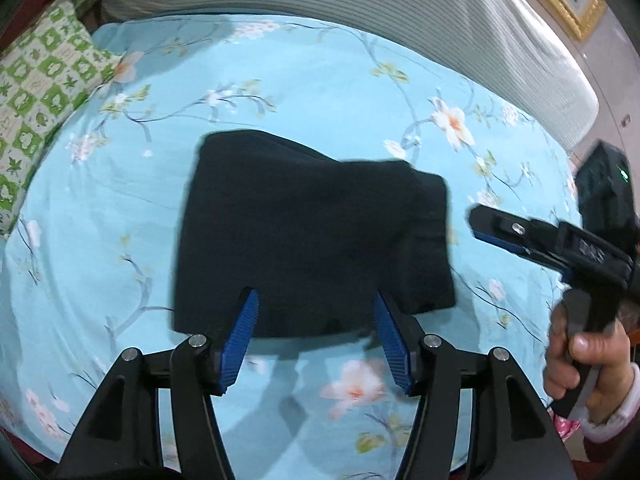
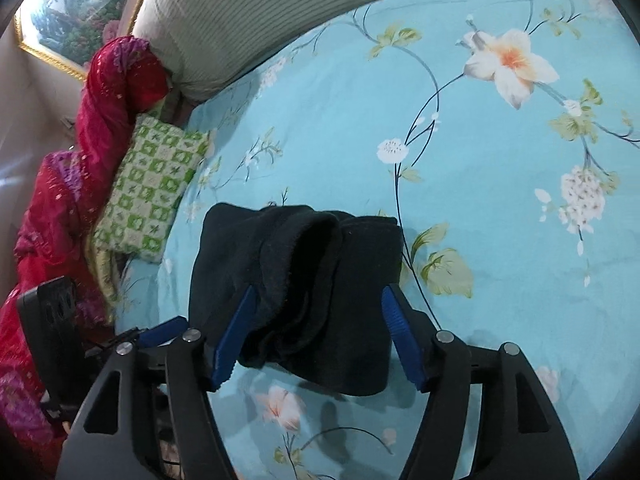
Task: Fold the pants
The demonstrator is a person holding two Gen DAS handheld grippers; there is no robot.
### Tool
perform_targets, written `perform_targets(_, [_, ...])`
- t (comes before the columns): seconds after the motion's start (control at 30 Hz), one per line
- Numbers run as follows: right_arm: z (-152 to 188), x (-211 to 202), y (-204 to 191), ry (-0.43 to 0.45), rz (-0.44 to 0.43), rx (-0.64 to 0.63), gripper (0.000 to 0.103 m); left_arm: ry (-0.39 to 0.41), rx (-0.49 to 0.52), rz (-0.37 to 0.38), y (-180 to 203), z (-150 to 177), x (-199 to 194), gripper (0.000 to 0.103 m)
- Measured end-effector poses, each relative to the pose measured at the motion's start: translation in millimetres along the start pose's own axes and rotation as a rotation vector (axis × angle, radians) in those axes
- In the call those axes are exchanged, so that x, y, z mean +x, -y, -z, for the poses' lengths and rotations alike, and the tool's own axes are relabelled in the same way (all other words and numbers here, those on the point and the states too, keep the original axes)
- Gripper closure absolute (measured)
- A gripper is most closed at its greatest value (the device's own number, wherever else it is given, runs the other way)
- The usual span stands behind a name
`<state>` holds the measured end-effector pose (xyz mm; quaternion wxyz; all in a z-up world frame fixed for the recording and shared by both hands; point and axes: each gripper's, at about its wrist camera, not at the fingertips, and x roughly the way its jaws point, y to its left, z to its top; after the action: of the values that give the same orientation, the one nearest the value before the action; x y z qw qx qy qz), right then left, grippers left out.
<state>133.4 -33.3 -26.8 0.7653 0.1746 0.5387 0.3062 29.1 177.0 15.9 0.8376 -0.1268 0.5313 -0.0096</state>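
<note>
The black pants (image 1: pixel 312 236) lie folded into a compact rectangle on the light blue floral bed sheet (image 1: pixel 320 80). My left gripper (image 1: pixel 316 298) is open and empty, its blue pads over the bundle's near edge. My right gripper (image 1: pixel 476 226) shows at the right of the left wrist view, held in a hand beside the bundle. In the right wrist view the pants (image 2: pixel 304 280) show layered folded edges, and my right gripper (image 2: pixel 318 294) is open and empty above their near end. The left gripper's blue finger (image 2: pixel 164 330) shows at the left.
A green checked pillow (image 1: pixel 40 104) lies at the bed's left, also in the right wrist view (image 2: pixel 148 188). A red quilt (image 2: pixel 60 220) is piled beside it. A striped grey headboard cushion (image 1: pixel 360 4) runs along the far side. A framed picture (image 2: pixel 76 8) hangs behind.
</note>
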Motion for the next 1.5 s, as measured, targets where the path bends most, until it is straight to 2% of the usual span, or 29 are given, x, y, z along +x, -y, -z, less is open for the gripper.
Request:
perform_targets(0.17, [2.2,3.4,-24.2,0.023,0.034,0.0,0.032,-0.002,-0.052,0.017,-43.2,-13.5,-3.2,0.038])
perform_targets(0.33, [4.3,16.0,-30.7,0.025,0.092,0.022,0.031,-0.02,-0.087,0.036,-76.2,-27.6,2.9,0.035])
perform_targets(0.57, [10.5,32.9,-29.5,0.015,0.137,0.071,0.031,-0.077,-0.085,0.075,-92.4,-37.8,22.2,0.031])
perform_targets(0.73, [14.2,39.9,-32.2,0.02,0.168,0.078,0.031,-0.149,-0.088,0.101,-97.3,-45.6,50.0,0.031])
perform_targets(0.77, [14.2,41.0,-32.2,0.02,0.167,0.082,0.035,-0.155,-0.091,0.104,-97.8,-45.4,52.5,0.031])
perform_targets(0.8, [14.9,42.4,-31.2,0.018,0.154,0.09,0.049,-0.161,-0.094,0.107,-97.7,-46.0,55.4,0.031])
perform_targets(0.83, [15.2,44.0,-30.9,0.012,0.15,0.095,0.056,-0.165,-0.092,0.102,-97.6,-46.7,57.9,0.031])
perform_targets(0.9, [16.8,43.6,-28.8,0.016,0.152,0.097,0.083,-0.166,-0.088,0.099,-96.7,-48.2,60.1,0.031])
perform_targets(0.97, [16.8,35.2,-26.9,0.041,0.117,0.109,0.089,-0.161,-0.082,0.097,-95.5,-50.5,57.5,0.031])
perform_targets(1.07, [15.2,14.4,-31.5,0.09,0.083,0.106,0.092,-0.137,-0.056,0.095,-88.3,-54.8,46.6,0.03])
perform_targets(1.17, [12.2,-5.9,-35.9,0.128,0.09,0.087,0.092,-0.126,-0.017,0.089,-77.5,-58.7,42.8,0.028])
perform_targets(1.23, [9.8,-7.7,-27.9,0.114,0.101,0.1,0.092,-0.132,0.003,0.07,-72.0,-59.5,47.6,0.028])
perform_targets(1.33, [12.4,7.9,-12.5,0.049,0.177,0.106,0.089,-0.146,0.013,0.049,-66.1,-56.7,55.6,0.028])
perform_targets(1.37, [14.9,17.1,-3.2,0.006,0.212,0.134,0.085,-0.147,0.015,0.051,-66.3,-55.9,55.7,0.028])
perform_targets(1.43, [18.4,17.5,5.2,0.011,0.232,0.171,0.07,-0.139,0.022,0.041,-65.4,-56.9,52.8,0.028])
perform_targets(1.47, [19.1,14.0,7.6,0.023,0.24,0.19,0.059,-0.136,0.025,0.036,-65.8,-56.7,51.4,0.028])
perform_targets(1.5, [18.5,10.6,8.0,0.031,0.256,0.2,0.053,-0.133,0.027,0.032,-66.5,-57.4,49.9,0.028])
